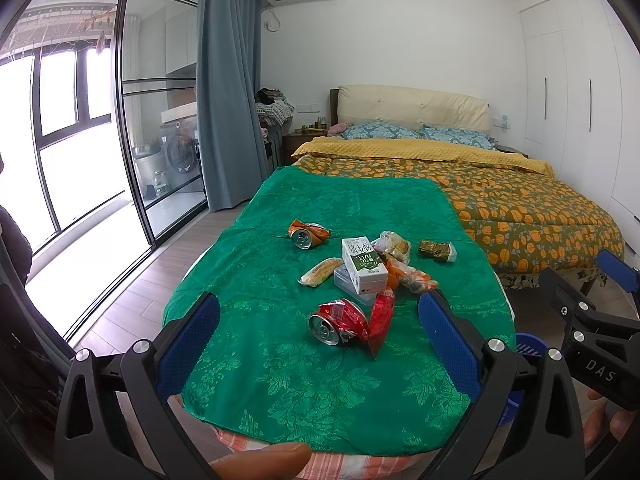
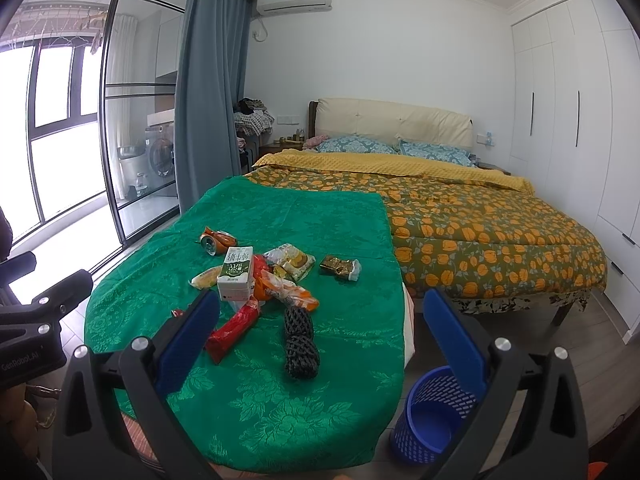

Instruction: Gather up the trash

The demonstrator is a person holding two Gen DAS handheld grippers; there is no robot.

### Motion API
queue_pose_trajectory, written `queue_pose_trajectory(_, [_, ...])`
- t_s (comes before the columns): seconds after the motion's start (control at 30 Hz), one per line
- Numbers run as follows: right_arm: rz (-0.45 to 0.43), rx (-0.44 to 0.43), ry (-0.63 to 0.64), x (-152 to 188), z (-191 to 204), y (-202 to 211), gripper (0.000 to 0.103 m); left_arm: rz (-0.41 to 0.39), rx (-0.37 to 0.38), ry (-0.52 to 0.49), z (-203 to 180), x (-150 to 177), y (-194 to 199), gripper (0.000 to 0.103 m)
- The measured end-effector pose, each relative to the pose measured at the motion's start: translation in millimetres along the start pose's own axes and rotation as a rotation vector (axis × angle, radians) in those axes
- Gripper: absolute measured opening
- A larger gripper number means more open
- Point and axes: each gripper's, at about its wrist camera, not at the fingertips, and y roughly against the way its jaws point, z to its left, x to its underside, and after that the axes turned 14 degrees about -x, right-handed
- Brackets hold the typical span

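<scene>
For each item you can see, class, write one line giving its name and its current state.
Left gripper: open, empty.
Right gripper: open, empty.
Red can: crushed, on its side.
Orange can: crushed, on its side.
Milk carton: lying flat.
Blue basket: upright on floor, looks empty.
Curtain: drawn aside.

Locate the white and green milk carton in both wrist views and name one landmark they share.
Left wrist: milk carton lies centre frame, beyond the crushed red can.
Right wrist: milk carton stands left of centre, just past the left fingertip.
Shared landmark: the green cloth beneath it.
</scene>
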Motion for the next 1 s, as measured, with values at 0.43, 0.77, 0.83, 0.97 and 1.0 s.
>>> queue_pose_trajectory(0.43, [0.002, -0.001, 0.0, -1.8, -2.9, 2.7, 0.098, 0.001, 0.0, 0.0, 0.1, 0.0, -0.1, 0.099])
queue_pose_trajectory(0.77, [0.001, -0.001, 0.0, -1.5, -2.5, 2.7, 0.098, 0.001, 0.0, 0.0, 0.2, -0.1, -0.1, 0.099])
queue_pose_trajectory(0.83, [0.001, -0.002, 0.0, -1.5, -2.3, 2.6, 0.098, 0.001, 0.0, 0.0, 0.1, 0.0, -0.2, 0.099])
queue_pose_trajectory(0.97, [0.002, -0.002, 0.0, -1.4, -2.4, 2.6, 0.098, 0.002, 0.001, 0.0, 0.1, -0.1, -0.1, 0.099])
queue_pose_trajectory(1.0, [0.001, -0.001, 0.0, -1.4, -2.5, 2.6, 0.098, 0.002, 0.0, 0.0, 0.0, 0.0, -0.1, 0.099])
